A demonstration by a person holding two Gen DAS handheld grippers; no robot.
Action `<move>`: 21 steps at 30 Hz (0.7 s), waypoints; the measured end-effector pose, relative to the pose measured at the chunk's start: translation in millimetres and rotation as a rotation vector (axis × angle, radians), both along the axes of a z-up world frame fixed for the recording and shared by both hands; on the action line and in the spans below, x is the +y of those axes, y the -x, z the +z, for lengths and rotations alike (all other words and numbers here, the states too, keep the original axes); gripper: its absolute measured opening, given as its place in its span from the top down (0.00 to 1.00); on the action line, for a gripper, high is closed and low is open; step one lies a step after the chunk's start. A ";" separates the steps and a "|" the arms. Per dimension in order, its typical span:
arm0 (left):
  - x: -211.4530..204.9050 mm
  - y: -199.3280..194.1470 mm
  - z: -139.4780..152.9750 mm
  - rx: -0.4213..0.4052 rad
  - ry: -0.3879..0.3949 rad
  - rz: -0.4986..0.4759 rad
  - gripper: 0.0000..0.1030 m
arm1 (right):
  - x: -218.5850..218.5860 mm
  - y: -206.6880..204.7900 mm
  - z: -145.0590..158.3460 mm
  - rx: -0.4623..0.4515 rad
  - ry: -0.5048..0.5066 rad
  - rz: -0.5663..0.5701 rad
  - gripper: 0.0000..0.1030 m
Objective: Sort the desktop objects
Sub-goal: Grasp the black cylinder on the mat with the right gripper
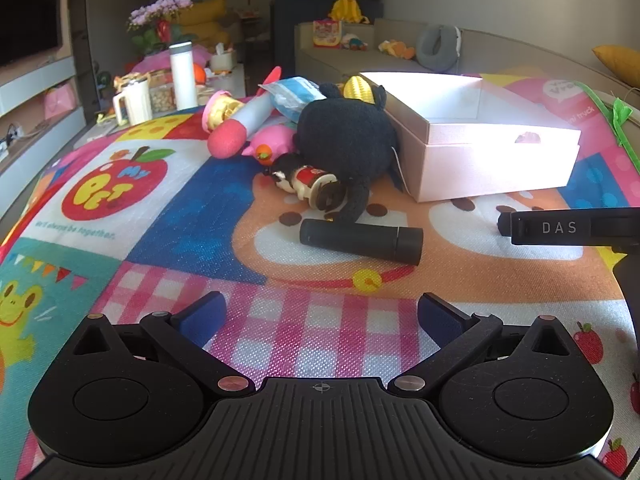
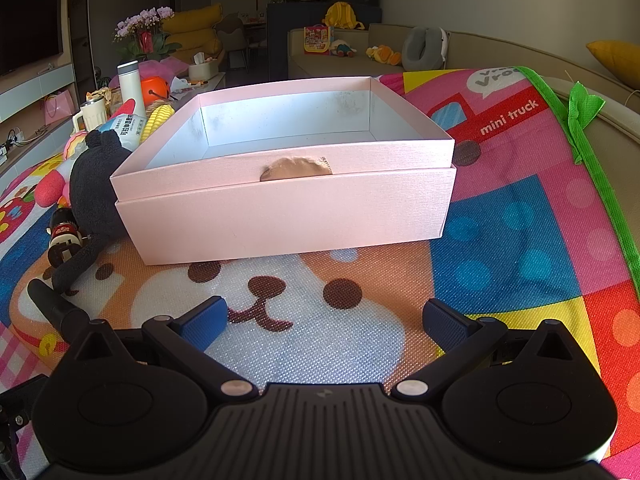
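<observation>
A living room with a sofa behind, and in front of me a bright cartoon play mat (image 1: 168, 240) covering the surface I work on. The things to sort lie in a heap at the left side of the pink box (image 2: 288, 200), which stands open and looks empty: a black tube (image 1: 360, 240) lying alone nearest me, then a black plush toy (image 1: 344, 140), a small bottle (image 1: 308, 184) against it, a pink toy (image 1: 268, 142) and a packet (image 1: 296, 96) behind. Both my left tongs (image 1: 320, 320) and right tongs (image 2: 324, 322) hang released, jaws wide, nothing between them. My worry is the tube: it is round and could roll away if I nudge it with one pad first. The plush tail seems to rest by it, so it may drag along. The left view shows the whole heap; the right view shows the box's inside, and hides most of the heap behind it.
</observation>
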State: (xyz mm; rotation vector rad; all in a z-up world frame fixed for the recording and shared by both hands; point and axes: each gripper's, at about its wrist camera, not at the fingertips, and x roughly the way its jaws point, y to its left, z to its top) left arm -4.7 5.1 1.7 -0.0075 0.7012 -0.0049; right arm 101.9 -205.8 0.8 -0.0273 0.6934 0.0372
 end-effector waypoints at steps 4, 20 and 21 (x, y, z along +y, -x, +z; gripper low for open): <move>-2.0 -2.0 -0.1 0.004 0.000 -0.004 0.00 | 0.3 -0.4 0.1 0.000 0.001 0.000 0.00; -2.4 -7.2 0.2 0.029 -0.004 -0.026 0.00 | -8.9 10.0 5.0 0.073 -0.007 0.117 0.00; -2.2 -7.2 0.4 0.029 -0.003 -0.026 0.00 | -8.9 9.6 5.3 0.079 -0.009 0.115 0.00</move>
